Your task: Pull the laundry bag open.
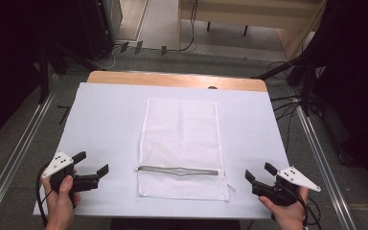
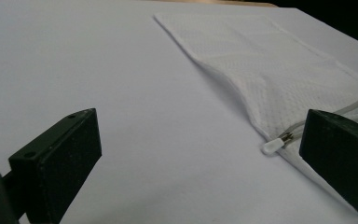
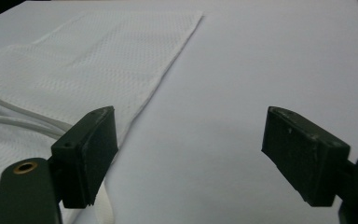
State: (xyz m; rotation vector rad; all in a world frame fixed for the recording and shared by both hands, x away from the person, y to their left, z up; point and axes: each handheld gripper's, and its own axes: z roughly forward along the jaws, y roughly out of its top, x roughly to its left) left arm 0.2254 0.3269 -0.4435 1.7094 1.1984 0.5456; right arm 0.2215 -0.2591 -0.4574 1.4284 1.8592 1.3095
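A white mesh bag (image 1: 181,143) lies flat in the middle of the white-covered table (image 1: 105,120). Its grey zipper (image 1: 178,170) runs across it near the front end and gapes slightly in the middle. My left gripper (image 1: 94,162) rests at the front left, apart from the bag, with its jaws open and nothing between them. In the left gripper view the white zipper pull (image 2: 272,146) sits at the bag's (image 2: 270,70) edge, just ahead of the jaws. At the front right, my right gripper (image 1: 258,170) is open and holds nothing. The bag's (image 3: 98,60) side edge lies by its left jaw.
The table's wooden far edge (image 1: 172,79) shows beyond the white cover. Metal rails (image 1: 14,158) run along the floor on both sides. Cables and dark stand legs (image 1: 292,81) lie on the floor around the far right corner.
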